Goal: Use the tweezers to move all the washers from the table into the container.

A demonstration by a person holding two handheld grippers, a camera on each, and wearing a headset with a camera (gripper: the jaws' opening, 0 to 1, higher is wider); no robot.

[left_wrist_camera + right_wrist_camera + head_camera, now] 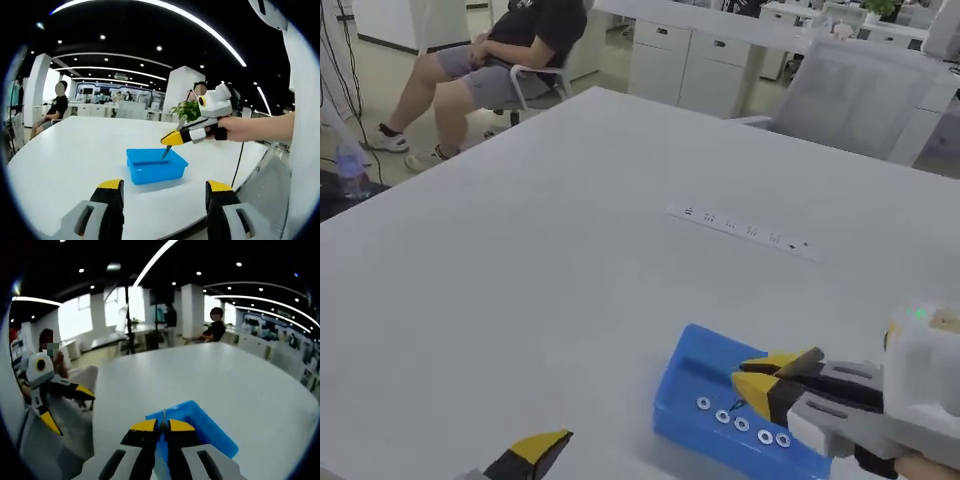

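Where the right claw (163,426) clamps them, tweezers (164,416) barely show

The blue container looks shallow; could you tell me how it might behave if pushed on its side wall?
The blue container looks like thin plastic, so probably light. It sits low and wide on the smooth white table, so it would likely slide rather than tip. The few small washers inside add little weight and might skid along its floor.
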